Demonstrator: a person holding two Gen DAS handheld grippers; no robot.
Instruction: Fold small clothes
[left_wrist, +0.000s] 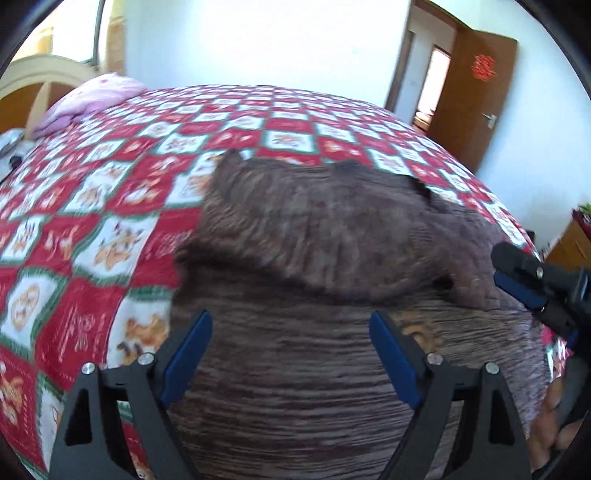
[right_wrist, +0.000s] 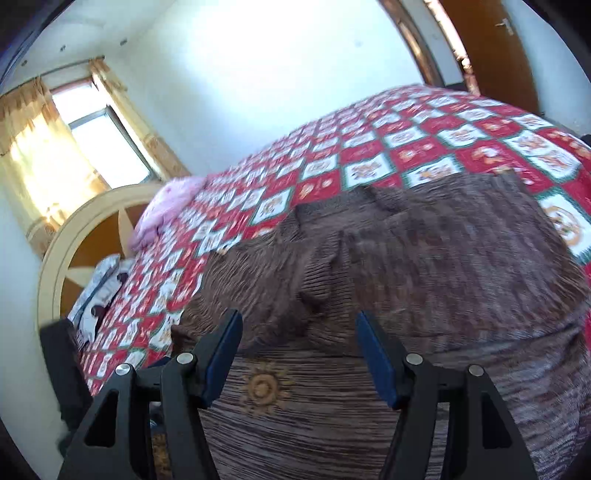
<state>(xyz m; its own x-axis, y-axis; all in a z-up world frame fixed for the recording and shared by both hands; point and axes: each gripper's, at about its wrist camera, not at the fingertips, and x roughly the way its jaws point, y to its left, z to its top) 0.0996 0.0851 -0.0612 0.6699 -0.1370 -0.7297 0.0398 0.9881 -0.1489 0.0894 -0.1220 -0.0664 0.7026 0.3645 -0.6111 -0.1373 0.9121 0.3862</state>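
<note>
A brown ribbed knit garment (left_wrist: 325, 229) lies spread on the bed, with one part of it folded over onto its middle. An orange sun motif (right_wrist: 263, 387) shows on the near part. My left gripper (left_wrist: 290, 315) hangs open just above the near half of the garment, with nothing between its blue pads. My right gripper (right_wrist: 298, 314) is open too, over the fold line of the same garment (right_wrist: 443, 251), with only cloth lying below it. In the left wrist view the right gripper (left_wrist: 532, 295) enters from the right edge, at the garment's right side.
The bed has a red and white patchwork quilt (left_wrist: 92, 206) that stretches far to the left and behind. A pink pillow (left_wrist: 92, 99) lies by the headboard (right_wrist: 74, 258). A brown door (left_wrist: 476, 92) stands open at the back right. A hand (left_wrist: 550, 417) shows at the lower right.
</note>
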